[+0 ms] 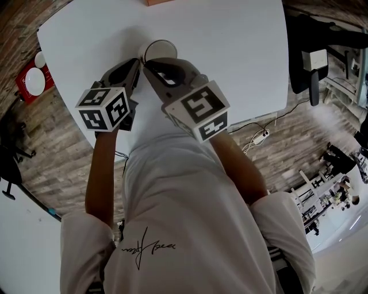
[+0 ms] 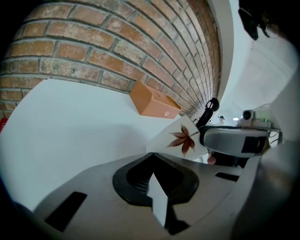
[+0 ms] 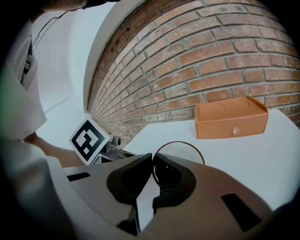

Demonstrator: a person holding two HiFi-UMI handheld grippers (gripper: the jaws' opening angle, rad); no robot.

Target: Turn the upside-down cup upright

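A white cup (image 1: 160, 50) with a dark rim stands on the white table (image 1: 230, 46), its opening facing up in the head view. My right gripper (image 1: 148, 64) is shut on the near part of the rim. In the right gripper view the rim (image 3: 180, 143) arcs out from between the pinched tips of that gripper (image 3: 152, 161). My left gripper (image 1: 137, 62) sits just left of the cup. Its jaws are shut with nothing between them (image 2: 152, 155). From the left gripper view the cup (image 2: 185, 136) shows a red maple leaf print and looks tilted.
An orange box (image 1: 158, 2) (image 2: 152, 101) (image 3: 230, 117) lies at the table's far edge against the brick wall (image 3: 211, 61). A red stand with white plates (image 1: 31, 80) is on the floor at the left. Black equipment (image 1: 310, 57) stands past the table's right edge.
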